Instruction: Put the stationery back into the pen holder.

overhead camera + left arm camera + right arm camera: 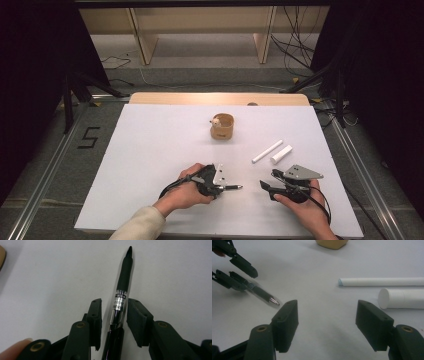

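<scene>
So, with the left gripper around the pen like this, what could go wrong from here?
1. In the left gripper view, the fingers stand on both sides of the pen with gaps showing, so it may slip or roll if lifted now.
2. The pen sticks out far beyond the left gripper toward the right gripper, whose fingers are open; its tip could bump them.

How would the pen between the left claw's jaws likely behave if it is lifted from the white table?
The pen looks rigid, so it should not droop. Its clear barrel seems smooth and round, so it may slip or twist in the left claw, whose pads flank it with small gaps. Set down, it could roll.
</scene>
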Demonstrator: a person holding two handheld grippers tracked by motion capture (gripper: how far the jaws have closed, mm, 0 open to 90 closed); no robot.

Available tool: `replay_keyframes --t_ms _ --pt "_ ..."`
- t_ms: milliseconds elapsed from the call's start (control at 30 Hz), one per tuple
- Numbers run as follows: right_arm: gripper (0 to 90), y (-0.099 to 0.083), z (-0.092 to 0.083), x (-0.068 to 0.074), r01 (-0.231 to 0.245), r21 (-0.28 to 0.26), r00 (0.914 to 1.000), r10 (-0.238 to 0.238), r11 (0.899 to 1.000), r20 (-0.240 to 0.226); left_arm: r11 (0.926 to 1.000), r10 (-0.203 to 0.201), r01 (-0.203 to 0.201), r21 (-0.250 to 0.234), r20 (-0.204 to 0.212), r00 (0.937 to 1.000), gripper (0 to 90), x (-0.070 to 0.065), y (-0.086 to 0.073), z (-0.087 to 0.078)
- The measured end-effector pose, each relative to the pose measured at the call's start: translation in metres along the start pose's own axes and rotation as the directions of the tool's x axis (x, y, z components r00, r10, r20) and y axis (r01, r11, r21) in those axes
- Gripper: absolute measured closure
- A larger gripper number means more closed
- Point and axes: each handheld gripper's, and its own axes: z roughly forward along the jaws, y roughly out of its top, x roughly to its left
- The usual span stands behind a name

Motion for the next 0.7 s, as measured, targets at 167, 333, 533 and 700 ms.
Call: replay_keyframes --t_ms 167,333,533,700 --pt "34.9 0.0 0.0 0.0 0.0 0.0 1.0 0.0 1.0 0.0 0.9999 0.011 -0.011 0.011 0.009 0.9999 64.6 0.0004 0.0018 0.0013" --pt "34.9 0.0 -0.0001 0.0001 0.0 -0.001 1.0 0.0 1.0 0.0 0.9996 0.016 -0.016 0.022 0.009 0.9998 64.7 0.0007 0.004 0.0021" --pt "34.9 0.0001 -0.0001 0.0002 -0.001 -0.001 1.0 0.001 1.0 0.0 0.9988 0.028 -0.029 0.039 0.018 0.9994 65.3 0.002 0.0069 0.0029" --pt "34.9 0.0 -0.0002 0.0001 0.0 -0.001 1.0 0.0 1.0 -0.001 0.9982 0.026 -0.028 0.053 0.028 0.9993 66.2 0.0033 0.0091 0.0035"
